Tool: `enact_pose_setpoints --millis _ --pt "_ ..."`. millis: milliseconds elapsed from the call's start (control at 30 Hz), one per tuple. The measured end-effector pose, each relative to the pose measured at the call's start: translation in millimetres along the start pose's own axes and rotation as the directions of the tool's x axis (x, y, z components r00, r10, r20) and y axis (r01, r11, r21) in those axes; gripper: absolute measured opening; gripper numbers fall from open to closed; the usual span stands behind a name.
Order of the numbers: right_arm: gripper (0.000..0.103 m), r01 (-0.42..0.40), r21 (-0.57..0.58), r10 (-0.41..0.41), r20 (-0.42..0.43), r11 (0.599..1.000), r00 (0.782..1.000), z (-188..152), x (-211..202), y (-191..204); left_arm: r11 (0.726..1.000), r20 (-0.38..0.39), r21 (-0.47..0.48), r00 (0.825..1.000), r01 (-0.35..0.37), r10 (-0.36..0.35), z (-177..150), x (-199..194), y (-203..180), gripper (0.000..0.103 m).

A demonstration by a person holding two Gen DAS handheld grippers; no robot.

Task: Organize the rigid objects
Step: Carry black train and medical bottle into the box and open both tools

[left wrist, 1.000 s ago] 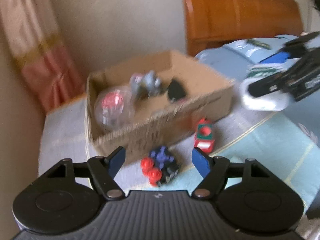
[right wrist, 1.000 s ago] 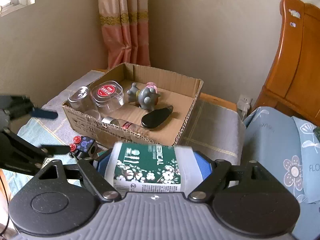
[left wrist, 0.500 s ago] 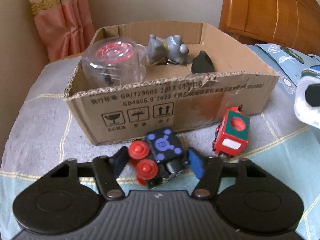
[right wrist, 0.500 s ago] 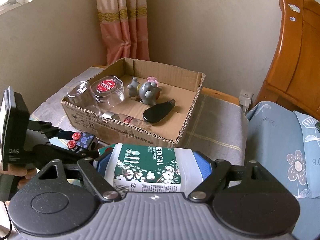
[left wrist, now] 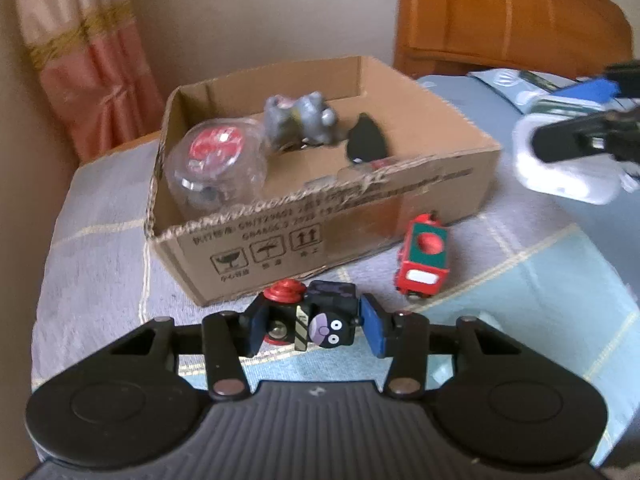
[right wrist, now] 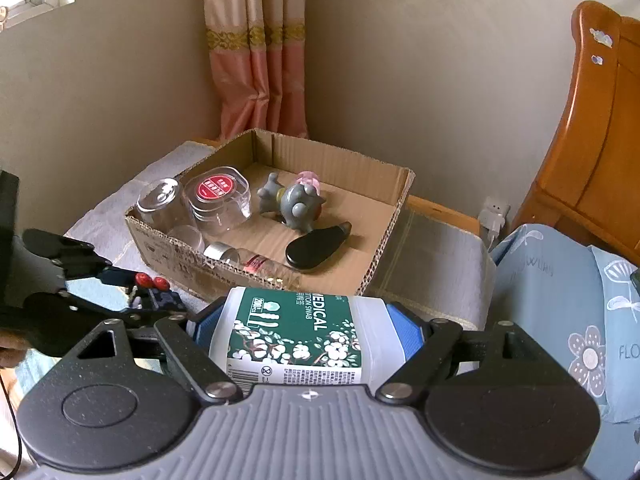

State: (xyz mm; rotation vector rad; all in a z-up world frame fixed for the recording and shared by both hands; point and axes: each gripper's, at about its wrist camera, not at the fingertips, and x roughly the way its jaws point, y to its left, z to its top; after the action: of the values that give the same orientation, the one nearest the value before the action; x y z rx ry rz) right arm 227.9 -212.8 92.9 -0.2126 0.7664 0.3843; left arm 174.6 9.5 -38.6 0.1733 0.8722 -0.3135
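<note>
In the left wrist view the left gripper [left wrist: 311,328] sits at lower centre with its blue pads pinching the black toy cube [left wrist: 329,320], whose red knobs [left wrist: 285,292] poke up beside the left pad; the cube looks just clear of the checked blanket [left wrist: 520,292], in front of the cardboard box [left wrist: 320,216]. The step in hand appears to be carrying this cube into the box, so the grip should stay firm and the lift go high enough to clear the torn front wall before moving toward the upper centre of the frame. The free floor between the clear plastic jar [left wrist: 218,164] and the black oval piece [left wrist: 366,142] seems the safest landing spot, avoiding the grey figurine [left wrist: 298,120]. The red and green toy train car [left wrist: 422,258] waits at right centre. In the right wrist view the right gripper [right wrist: 298,334] holds its jaws clamped around the cotton swab tub [right wrist: 298,334], low in frame, near the box's front corner.
</note>
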Motion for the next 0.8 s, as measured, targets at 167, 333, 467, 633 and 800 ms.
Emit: enact_pose_setpoints --millis 167,333,467,633,800 --pt "0.086 0.002 0.005 -0.002 -0.001 1.0 1.0 3 1 -1 0.999 0.0 0.04 1.0 0.006 -0.006 6 -12 -1 0.047" --pt "0.086 0.002 -0.017 -0.002 0.008 1.0 1.0 9 -3 1 0.995 0.018 0.076 0.998 0.061 -0.063 20 -31 -7 0.047" --pt "0.086 0.004 -0.031 -0.003 0.03 1.0 1.0 20 -9 0 0.991 0.074 0.102 0.993 0.082 -0.09 44 -50 -11 0.047" --pt "0.086 0.008 -0.042 -0.006 0.047 0.999 0.999 36 -10 0 0.992 0.122 0.105 0.99 0.064 -0.077 79 -48 -15 0.047" --pt "0.086 0.021 -0.057 -0.018 0.047 0.998 0.999 48 -6 3 0.997 0.144 0.074 0.989 0.01 -0.021 103 -21 -10 0.064"
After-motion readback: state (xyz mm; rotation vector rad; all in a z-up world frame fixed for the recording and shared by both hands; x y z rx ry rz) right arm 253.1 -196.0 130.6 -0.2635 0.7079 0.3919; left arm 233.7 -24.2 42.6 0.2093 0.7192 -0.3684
